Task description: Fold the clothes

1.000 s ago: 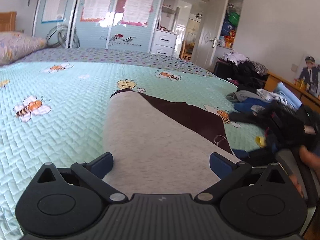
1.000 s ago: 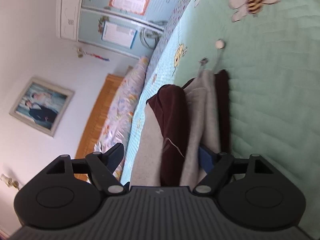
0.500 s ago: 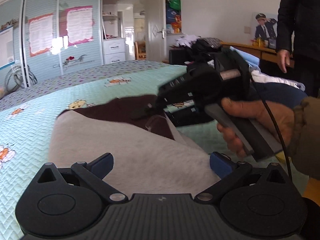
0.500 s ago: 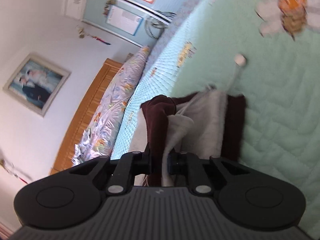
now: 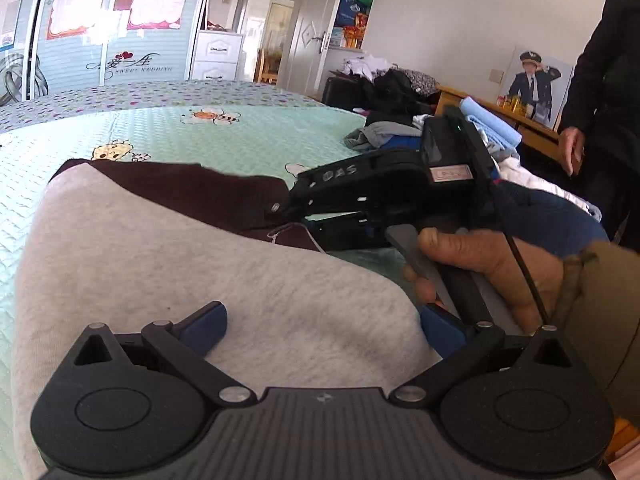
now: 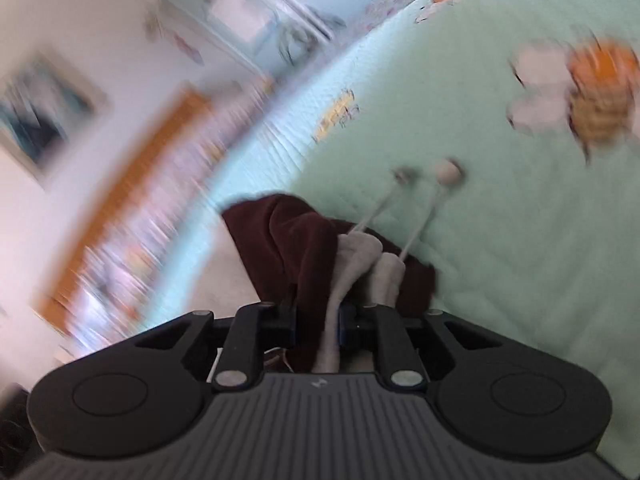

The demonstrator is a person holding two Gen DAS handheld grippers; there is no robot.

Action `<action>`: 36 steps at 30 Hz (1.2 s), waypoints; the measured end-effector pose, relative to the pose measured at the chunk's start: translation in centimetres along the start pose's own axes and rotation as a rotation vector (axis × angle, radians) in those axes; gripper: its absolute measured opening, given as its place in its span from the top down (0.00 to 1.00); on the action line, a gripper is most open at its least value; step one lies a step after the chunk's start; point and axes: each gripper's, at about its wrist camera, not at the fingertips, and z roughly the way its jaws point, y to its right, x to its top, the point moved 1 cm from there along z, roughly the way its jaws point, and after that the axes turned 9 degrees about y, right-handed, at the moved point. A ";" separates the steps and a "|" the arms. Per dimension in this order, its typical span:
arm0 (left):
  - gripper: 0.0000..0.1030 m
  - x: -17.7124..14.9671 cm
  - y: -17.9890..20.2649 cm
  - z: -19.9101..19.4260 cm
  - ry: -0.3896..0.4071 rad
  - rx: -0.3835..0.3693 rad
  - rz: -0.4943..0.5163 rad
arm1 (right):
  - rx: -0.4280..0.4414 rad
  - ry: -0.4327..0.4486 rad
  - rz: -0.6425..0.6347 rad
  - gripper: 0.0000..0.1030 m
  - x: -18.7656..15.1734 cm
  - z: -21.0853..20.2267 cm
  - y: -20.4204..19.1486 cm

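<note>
Left wrist view showed the green bedspread [image 5: 240, 140] carrying a soft, limp grey-and-maroon garment [image 5: 180, 264] near its front edge; left gripper [image 5: 320, 320] spread apart above it; right gripper [image 6: 316, 320] clamped on its maroon hem, jaws opening slightly

A mint quilt [image 5: 256, 140] with bee prints covers the bed. Far ahead of the left tongs stand wardrobe doors [image 5: 108, 24] with 3 posters; to their right, a clothes pile [image 5: 384, 136], a framed portrait [image 5: 534, 84] and a bystander [image 5: 608, 92].
</note>
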 end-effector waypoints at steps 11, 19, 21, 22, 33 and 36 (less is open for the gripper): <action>0.01 0.0 -0.1 -4.6 0.083 -0.022 -0.071 | 0.018 0.157 -0.109 0.72 -0.5 -7.0 -5.5; 0.00 1.0 -0.1 -2.1 0.014 0.045 -0.017 | 0.154 -0.032 0.045 0.61 -1.7 -2.6 -5.9; 0.00 0.6 -0.5 -1.0 -0.037 0.049 -0.029 | 0.029 -0.002 0.050 0.83 -1.7 -2.7 -4.0; 0.00 0.6 -0.3 -1.1 -0.029 0.049 -0.014 | -0.049 0.050 0.053 1.00 -1.6 -3.5 -2.6; 0.00 0.1 -0.2 -1.1 -0.016 0.051 0.016 | 0.091 0.089 0.016 0.54 -3.4 -4.6 -5.3; 0.00 0.2 -0.4 -1.3 -0.028 0.037 0.028 | -0.063 0.033 0.000 1.00 -3.8 -2.8 -3.2</action>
